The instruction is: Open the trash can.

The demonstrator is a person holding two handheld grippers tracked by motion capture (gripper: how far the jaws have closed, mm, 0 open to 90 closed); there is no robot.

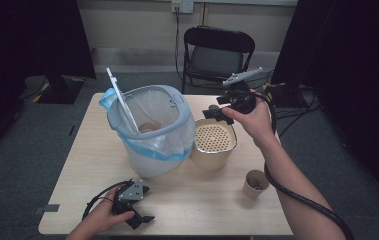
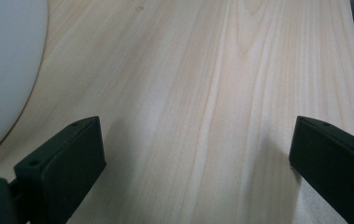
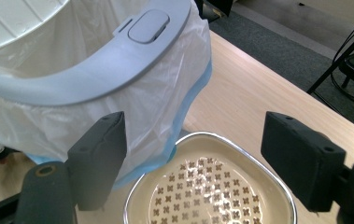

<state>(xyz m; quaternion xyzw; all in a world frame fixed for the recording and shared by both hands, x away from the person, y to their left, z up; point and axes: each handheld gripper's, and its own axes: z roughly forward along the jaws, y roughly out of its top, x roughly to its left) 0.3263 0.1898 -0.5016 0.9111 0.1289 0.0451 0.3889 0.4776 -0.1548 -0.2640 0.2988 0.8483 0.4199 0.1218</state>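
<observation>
A brown item [image 1: 147, 127] already lies in the bin [image 1: 149, 131] at frame centre; the paper cup [image 1: 255, 184] lower right remains. Right gripper [image 1: 220, 111] and left gripper [image 1: 144, 205] both gape empty.

Waste bin [image 1: 152, 145]: white plastic, round-bodied, upright near the middle of the wooden table. Grey rim ring with a push-button catch [image 3: 147, 25]; lid [image 1: 121, 100] swung up and standing almost on edge at the far left of the rim. Liner bag, translucent white with a blue hem, folded out over the rim and hanging down the outside. A brownish round item lies inside, low in the bag; what it is cannot be told.

Strainer container [image 1: 214, 145]: cream-coloured, rounded-square, upright, just right of the bin and touching the liner's blue hem. Metal-edged rim; perforated insert with a cross-shaped hole pattern [image 3: 207, 196] sitting inside.
</observation>
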